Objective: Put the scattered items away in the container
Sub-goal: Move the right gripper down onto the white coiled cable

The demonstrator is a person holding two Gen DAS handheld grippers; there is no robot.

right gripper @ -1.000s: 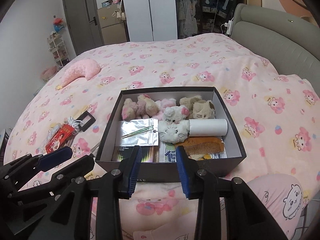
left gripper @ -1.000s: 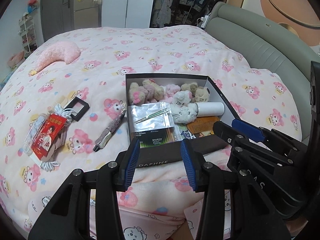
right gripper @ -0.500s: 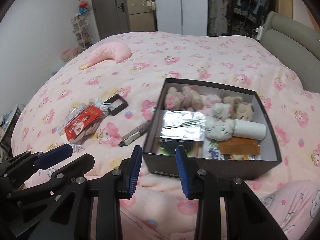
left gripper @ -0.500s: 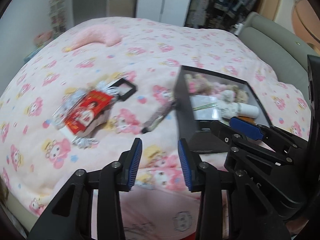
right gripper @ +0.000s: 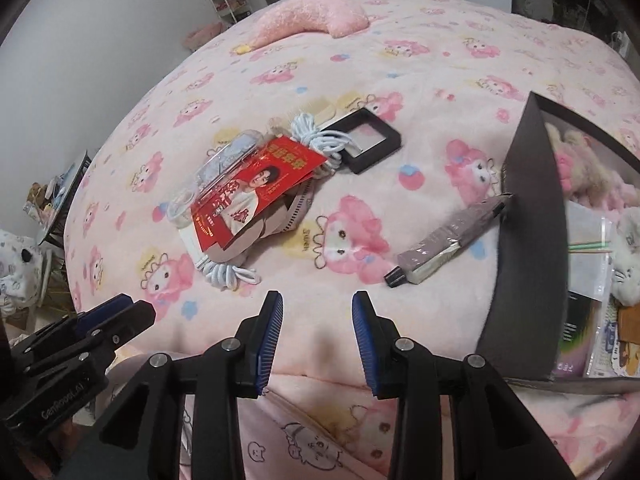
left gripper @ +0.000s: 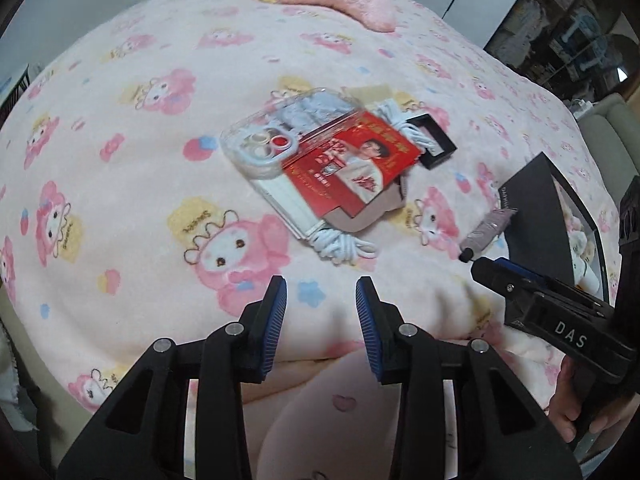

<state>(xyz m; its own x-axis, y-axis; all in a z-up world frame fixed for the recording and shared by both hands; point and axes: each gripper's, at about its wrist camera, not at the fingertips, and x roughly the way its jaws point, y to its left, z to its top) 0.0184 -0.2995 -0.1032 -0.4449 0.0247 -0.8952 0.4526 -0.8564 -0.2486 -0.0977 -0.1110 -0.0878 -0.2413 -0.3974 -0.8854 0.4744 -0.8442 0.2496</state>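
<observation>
dark box (right gripper: 528,240) cut off at right, contents partly hidden

box (right gripper: 532,240): 1 | phone case (left gripper: 276,140): 1 | red packet (right gripper: 256,184): 1 | black frame (right gripper: 370,144): 1 | pink pillow (right gripper: 312,20): 1

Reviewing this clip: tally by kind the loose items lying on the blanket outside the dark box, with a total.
Clear phone case: 1
Red printed packet: 1
White cord bundle: 1
Black square frame: 1
Grey-wrapped tube: 1
Total: 5, not counting flat pieces hidden under the red packet, which cannot be told apart.
</observation>
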